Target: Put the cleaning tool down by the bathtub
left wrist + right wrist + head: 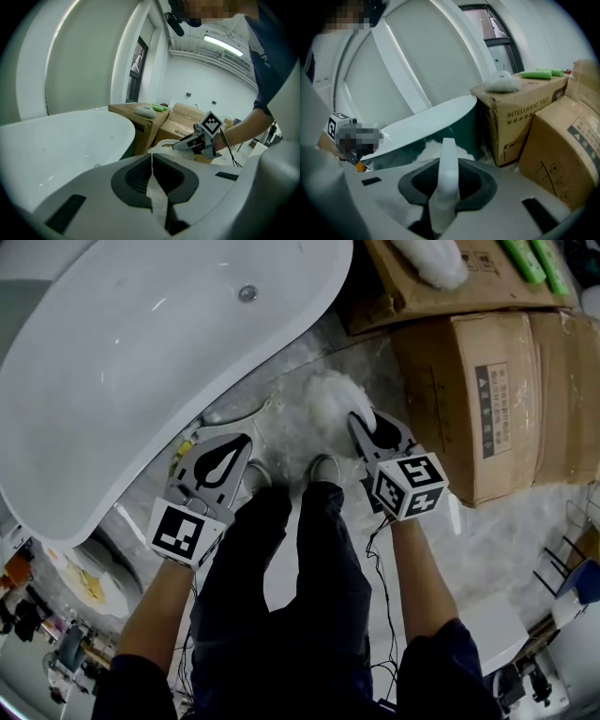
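The cleaning tool is a fluffy white duster head (330,401) on a white handle (448,171). My right gripper (362,425) is shut on that handle, and the fluffy head (435,147) hangs just past the jaws, low beside the white bathtub (141,343). In the right gripper view the handle stands upright between the dark pads. My left gripper (244,441) is to the left, next to the tub's rim, with its jaws pressed together and nothing in them. From the left gripper view I see the right gripper (202,137) with the duster (164,145).
Cardboard boxes (497,390) stand close on the right, and another behind (412,287) carries a white fluffy pad (433,264) and green items (534,259). The person's shoes (323,468) are on the marbled floor (487,531) between the grippers. Cables trail down the right side.
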{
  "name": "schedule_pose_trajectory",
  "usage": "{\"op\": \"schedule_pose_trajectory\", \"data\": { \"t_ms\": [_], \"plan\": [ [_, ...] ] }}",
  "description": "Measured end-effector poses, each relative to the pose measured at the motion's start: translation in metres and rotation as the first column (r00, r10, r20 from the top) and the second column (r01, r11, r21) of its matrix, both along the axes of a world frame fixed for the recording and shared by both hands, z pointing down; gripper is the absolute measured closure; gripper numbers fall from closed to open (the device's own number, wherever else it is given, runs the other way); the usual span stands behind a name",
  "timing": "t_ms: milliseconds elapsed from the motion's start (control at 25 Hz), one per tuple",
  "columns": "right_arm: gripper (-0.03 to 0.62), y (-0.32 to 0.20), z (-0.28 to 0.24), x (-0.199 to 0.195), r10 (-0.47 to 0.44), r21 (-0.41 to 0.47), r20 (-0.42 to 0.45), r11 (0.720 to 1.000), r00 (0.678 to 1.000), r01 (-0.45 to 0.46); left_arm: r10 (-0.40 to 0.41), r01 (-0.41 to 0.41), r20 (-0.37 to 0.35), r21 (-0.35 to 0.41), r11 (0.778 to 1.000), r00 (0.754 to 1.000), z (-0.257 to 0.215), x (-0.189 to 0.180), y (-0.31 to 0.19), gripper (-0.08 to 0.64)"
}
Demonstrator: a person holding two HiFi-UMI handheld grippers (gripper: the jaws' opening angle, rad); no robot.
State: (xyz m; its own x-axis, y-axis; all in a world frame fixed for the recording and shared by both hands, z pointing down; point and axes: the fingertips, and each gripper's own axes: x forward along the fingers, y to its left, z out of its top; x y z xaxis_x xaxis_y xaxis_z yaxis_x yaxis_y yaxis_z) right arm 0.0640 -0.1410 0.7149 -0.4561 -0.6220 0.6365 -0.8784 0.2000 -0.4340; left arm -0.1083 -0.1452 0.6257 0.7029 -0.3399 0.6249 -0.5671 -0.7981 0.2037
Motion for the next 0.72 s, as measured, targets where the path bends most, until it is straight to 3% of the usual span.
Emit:
{"op": "schedule_pose_trajectory", "data": {
  "t_ms": [240, 720],
  "plan": [
    [0.499, -0.006, 0.119, 0.003, -0.009, -0.023, -0.046, 1.000, 0.999, 0.008, 0.017, -0.017, 0.010, -0.022, 1.000, 1.000, 0.095, 0.010, 0.003, 0.523],
    [0.499, -0.016, 0.305, -0.008, -0.087, -0.058, -0.187, 0.995, 0.978, 0.077, 0.142, -0.140, 0.052, -0.039, 0.989, 0.989, 0.254, 0.030, -0.005, 0.523]
  ]
}}
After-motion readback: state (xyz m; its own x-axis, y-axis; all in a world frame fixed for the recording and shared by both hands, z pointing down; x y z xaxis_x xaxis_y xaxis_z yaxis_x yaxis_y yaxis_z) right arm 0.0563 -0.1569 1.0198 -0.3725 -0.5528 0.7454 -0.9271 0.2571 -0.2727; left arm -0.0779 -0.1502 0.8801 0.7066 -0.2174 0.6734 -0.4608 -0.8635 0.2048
